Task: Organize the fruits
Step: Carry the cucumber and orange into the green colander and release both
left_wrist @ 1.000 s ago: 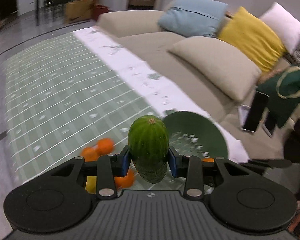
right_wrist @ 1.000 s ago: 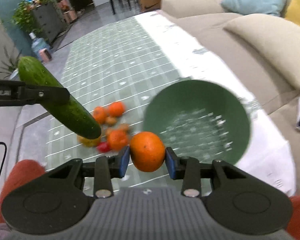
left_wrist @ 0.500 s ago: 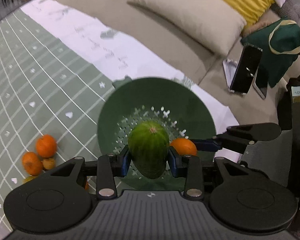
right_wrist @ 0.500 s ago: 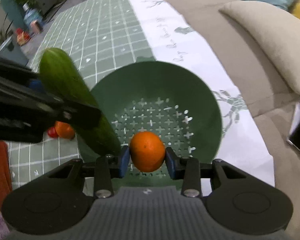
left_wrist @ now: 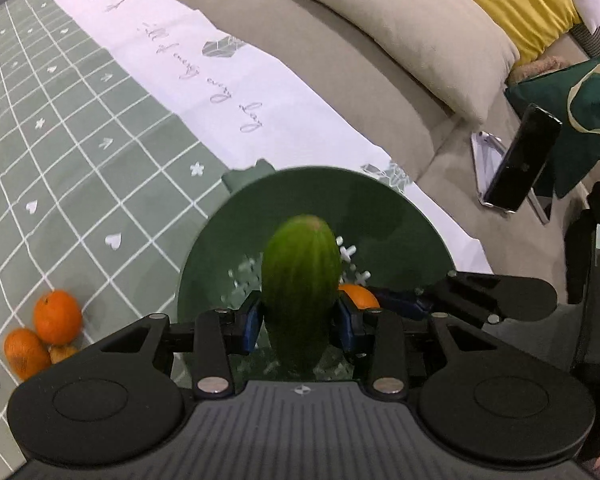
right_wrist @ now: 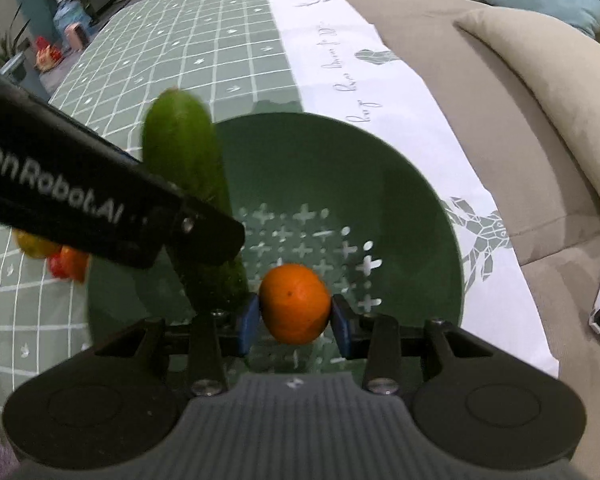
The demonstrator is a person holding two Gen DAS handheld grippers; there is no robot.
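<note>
My left gripper (left_wrist: 300,326) is shut on a green cucumber (left_wrist: 300,276) and holds it over the green perforated bowl (left_wrist: 400,216). My right gripper (right_wrist: 294,322) is shut on an orange (right_wrist: 294,302) low inside the same bowl (right_wrist: 400,208). The cucumber (right_wrist: 184,148) and the left gripper's arm cross the left of the right wrist view. The orange (left_wrist: 358,294) and the right gripper (left_wrist: 384,302) show just right of the cucumber in the left wrist view.
Loose oranges (left_wrist: 56,316) lie on the green checked tablecloth (left_wrist: 80,120) left of the bowl. A yellow and a red fruit (right_wrist: 66,260) lie there too. A beige sofa (left_wrist: 380,60) with cushions runs along the table's far side. A phone (left_wrist: 520,160) lies on it.
Both grippers have moved closer over the bowl and lower into it, each still holding its fruit. The cucumber now tilts more upright.
</note>
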